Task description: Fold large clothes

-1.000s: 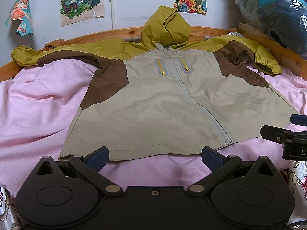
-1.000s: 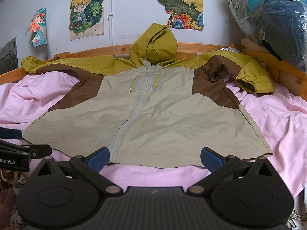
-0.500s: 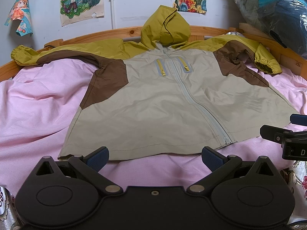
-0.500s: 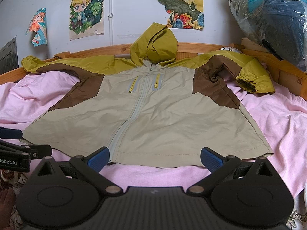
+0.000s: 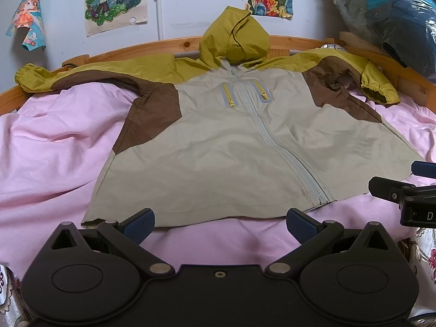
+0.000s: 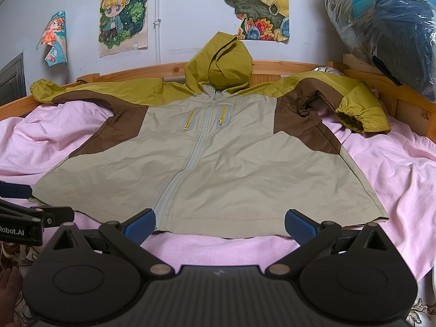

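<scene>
A hooded jacket (image 5: 218,141) (image 6: 218,158) in beige, brown and olive lies front up and zipped on the pink bedsheet (image 5: 54,141) (image 6: 395,169), hood toward the wall. Its left sleeve stretches out flat; its right sleeve (image 6: 354,109) is bent with the cuff pointing back. My left gripper (image 5: 220,224) hovers open just before the hem, left of the zipper's end. My right gripper (image 6: 220,224) hovers open before the hem on the right half. Each gripper's side shows in the other view: the right gripper (image 5: 408,193), the left gripper (image 6: 24,218). Nothing sits between either pair of fingers.
A wooden bed rail (image 5: 299,41) (image 6: 286,66) curves behind the jacket. Posters (image 6: 124,13) hang on the wall. A plastic-wrapped bundle (image 5: 387,13) (image 6: 381,27) sits at the far right. Patterned fabric (image 5: 425,250) shows at the bed's near edge.
</scene>
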A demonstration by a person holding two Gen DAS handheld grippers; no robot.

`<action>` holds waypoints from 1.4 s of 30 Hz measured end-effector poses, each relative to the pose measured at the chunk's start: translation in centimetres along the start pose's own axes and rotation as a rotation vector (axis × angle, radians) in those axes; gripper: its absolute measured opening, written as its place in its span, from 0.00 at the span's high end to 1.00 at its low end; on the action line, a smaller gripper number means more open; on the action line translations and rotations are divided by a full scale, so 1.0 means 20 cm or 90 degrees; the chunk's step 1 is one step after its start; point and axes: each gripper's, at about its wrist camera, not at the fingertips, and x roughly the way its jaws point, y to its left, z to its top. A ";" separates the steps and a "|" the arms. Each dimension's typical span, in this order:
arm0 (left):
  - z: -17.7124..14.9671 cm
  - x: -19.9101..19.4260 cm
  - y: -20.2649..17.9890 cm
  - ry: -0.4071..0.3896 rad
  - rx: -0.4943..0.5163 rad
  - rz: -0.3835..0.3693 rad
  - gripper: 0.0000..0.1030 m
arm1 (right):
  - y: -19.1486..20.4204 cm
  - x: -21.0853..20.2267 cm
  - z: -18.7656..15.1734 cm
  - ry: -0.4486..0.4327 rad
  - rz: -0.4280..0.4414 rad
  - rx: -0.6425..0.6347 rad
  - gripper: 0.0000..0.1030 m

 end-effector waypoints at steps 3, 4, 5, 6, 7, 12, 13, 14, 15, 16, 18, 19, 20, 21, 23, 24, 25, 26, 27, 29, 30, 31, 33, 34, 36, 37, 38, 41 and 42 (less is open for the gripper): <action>0.00 0.00 0.00 0.000 0.000 0.000 0.01 | 0.00 0.00 0.00 0.000 0.000 0.000 0.00; 0.00 0.00 0.00 0.001 0.000 0.000 0.01 | 0.00 0.00 0.00 0.000 0.000 0.000 0.00; 0.00 0.00 -0.01 0.000 0.000 0.000 0.01 | 0.00 0.00 0.00 0.000 0.000 0.000 0.00; 0.00 0.00 0.00 0.000 0.000 0.000 0.01 | 0.00 0.00 0.00 0.000 0.000 0.000 0.00; 0.00 0.00 0.00 0.000 0.000 0.000 0.01 | 0.00 0.00 0.00 0.000 0.000 0.000 0.00; 0.00 0.00 0.00 0.001 0.000 0.000 0.01 | 0.00 0.00 0.00 0.000 0.000 0.000 0.00; 0.00 0.00 0.00 0.001 0.000 0.000 0.01 | 0.00 0.00 0.00 0.000 0.000 0.000 0.00; 0.00 0.00 -0.01 0.001 0.000 0.000 0.01 | 0.00 0.00 0.00 0.000 0.000 0.000 0.00; 0.00 0.00 0.00 0.001 0.000 0.000 0.01 | 0.00 0.00 0.00 0.000 0.000 0.000 0.00; 0.00 0.00 0.00 0.001 0.000 -0.001 0.01 | 0.00 0.00 0.00 0.000 0.000 0.000 0.00; 0.00 0.00 0.00 0.001 0.000 0.000 0.01 | 0.00 0.00 0.00 0.001 0.000 0.000 0.00; 0.00 0.00 0.00 0.001 0.000 0.000 0.01 | 0.00 0.00 0.00 0.001 0.000 0.000 0.00; 0.00 0.00 0.00 0.001 0.000 0.000 0.01 | 0.00 0.00 0.00 0.001 0.000 0.000 0.00; 0.00 0.00 0.00 0.001 0.000 -0.001 0.01 | 0.00 0.00 0.00 0.000 0.000 0.000 0.00; 0.00 0.00 0.00 0.001 0.000 -0.001 0.01 | 0.00 0.00 0.00 0.000 0.000 0.000 0.00; 0.00 0.01 0.00 0.002 0.000 0.000 0.01 | 0.00 0.00 0.00 0.000 0.000 0.000 0.00; 0.00 0.01 0.00 0.002 0.000 0.000 0.01 | 0.00 0.00 0.00 0.001 0.000 0.000 0.00; 0.00 0.01 0.00 0.002 0.000 0.000 0.01 | 0.00 0.00 0.00 0.001 0.000 0.000 0.00; -0.01 0.01 0.00 0.003 -0.001 0.000 0.01 | 0.00 0.00 0.00 0.001 0.001 0.000 0.00; -0.01 0.01 -0.01 0.004 -0.002 0.000 0.01 | 0.00 0.00 0.00 0.001 0.000 0.000 0.00; -0.02 0.02 0.00 0.005 -0.002 0.000 0.01 | 0.00 0.00 0.00 0.001 0.000 0.000 0.00; -0.02 0.02 0.00 0.005 -0.002 0.001 0.01 | 0.00 0.00 0.00 0.001 0.000 0.000 0.00; -0.03 0.04 0.01 0.009 -0.004 -0.002 0.01 | 0.00 0.00 0.00 0.001 0.000 0.000 0.00; -0.03 0.04 0.01 0.010 -0.005 -0.003 0.01 | 0.00 0.00 0.00 0.001 0.000 0.000 0.00; -0.02 0.04 0.01 0.013 -0.006 -0.003 0.01 | 0.00 0.00 0.00 0.001 0.001 0.000 0.00; -0.02 0.04 0.02 0.015 -0.007 -0.003 0.01 | 0.00 0.01 0.00 0.001 0.001 0.000 0.00; -0.02 0.04 0.02 0.018 -0.009 -0.004 0.00 | 0.00 0.01 0.00 0.001 0.001 0.000 0.00; -0.02 0.04 0.03 0.024 -0.016 -0.010 0.01 | 0.00 0.01 0.00 0.002 0.000 0.000 0.00; -0.02 0.04 0.03 0.027 -0.019 -0.013 0.01 | 0.00 0.01 0.00 0.003 0.000 0.001 0.00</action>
